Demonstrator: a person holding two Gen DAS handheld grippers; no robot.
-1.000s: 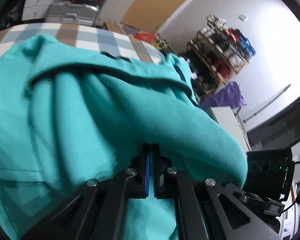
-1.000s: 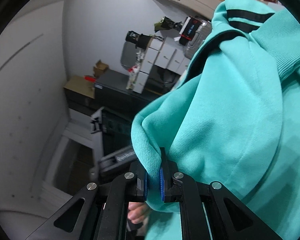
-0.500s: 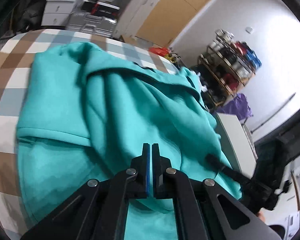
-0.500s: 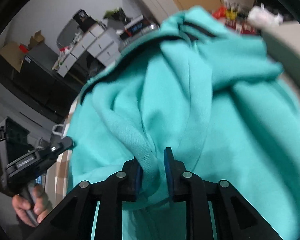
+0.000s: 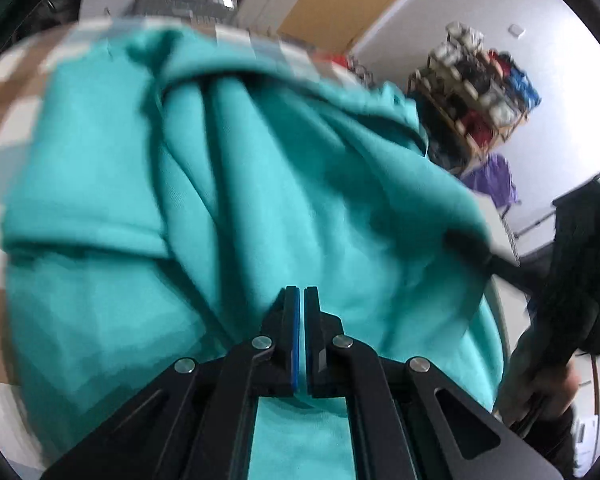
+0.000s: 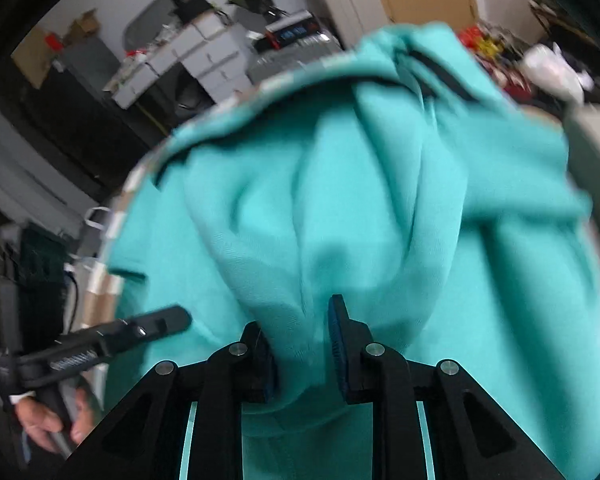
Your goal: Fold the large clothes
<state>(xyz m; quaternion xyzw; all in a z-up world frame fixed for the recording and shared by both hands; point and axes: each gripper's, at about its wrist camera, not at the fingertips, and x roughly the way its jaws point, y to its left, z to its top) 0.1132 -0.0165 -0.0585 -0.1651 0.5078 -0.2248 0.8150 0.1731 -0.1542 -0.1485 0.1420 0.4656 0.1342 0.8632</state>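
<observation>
A large teal sweatshirt (image 5: 260,200) lies bunched in thick folds on a checked tablecloth (image 5: 16,92). My left gripper (image 5: 301,290) hovers just over it, shut, with nothing visible between the pads. The right gripper's dark tip (image 5: 460,240) reaches the garment's right edge in this view. In the right wrist view the sweatshirt (image 6: 380,200) fills the frame, with black stripes (image 6: 440,72) at its far end. My right gripper (image 6: 296,314) has its jaws opening. A thick fold still lies loosely between them, against the left pad and clear of the right one. The left gripper's tip (image 6: 176,316) shows at lower left.
The table's edge (image 6: 116,224) curves close on the left, with a person's hand (image 6: 44,420) on the left gripper's handle beside it. Behind stand white drawer units (image 6: 204,60), a silver suitcase (image 5: 188,4), a cluttered wooden shelf (image 5: 480,92) and a purple cloth (image 5: 492,180).
The right jaws have parted from the fold they pinched, and that view has swung down onto the garment. The sweatshirt has dropped and spread on the table. The left gripper stays shut.
</observation>
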